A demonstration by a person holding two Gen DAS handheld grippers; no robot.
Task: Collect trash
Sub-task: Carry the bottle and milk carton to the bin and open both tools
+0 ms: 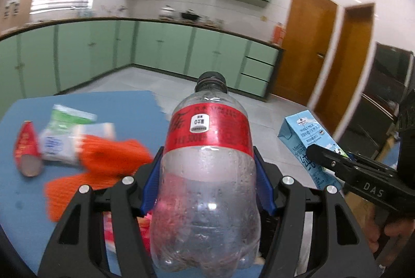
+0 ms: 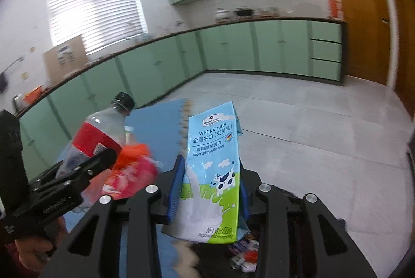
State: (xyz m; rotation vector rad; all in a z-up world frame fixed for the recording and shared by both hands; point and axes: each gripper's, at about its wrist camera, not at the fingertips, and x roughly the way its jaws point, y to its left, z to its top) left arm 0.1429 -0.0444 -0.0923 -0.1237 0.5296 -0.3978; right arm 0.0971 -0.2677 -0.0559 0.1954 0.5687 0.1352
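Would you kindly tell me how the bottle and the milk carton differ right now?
The bottle is clear, rounded plastic with a red label and black cap; the milk carton is flat-sided, opaque, printed blue and green. The left claw holds the bottle, the right claw the carton. Both are held upright off the table.

Left gripper (image 1: 207,174): low centre of the left wrist view, blue pads (image 1: 151,182) closed against both sides of a clear bottle (image 1: 207,182), held upright. Right gripper (image 2: 211,189): low centre of the right wrist view, jaws clamped on a milk carton (image 2: 212,174), upright, slightly tilted.
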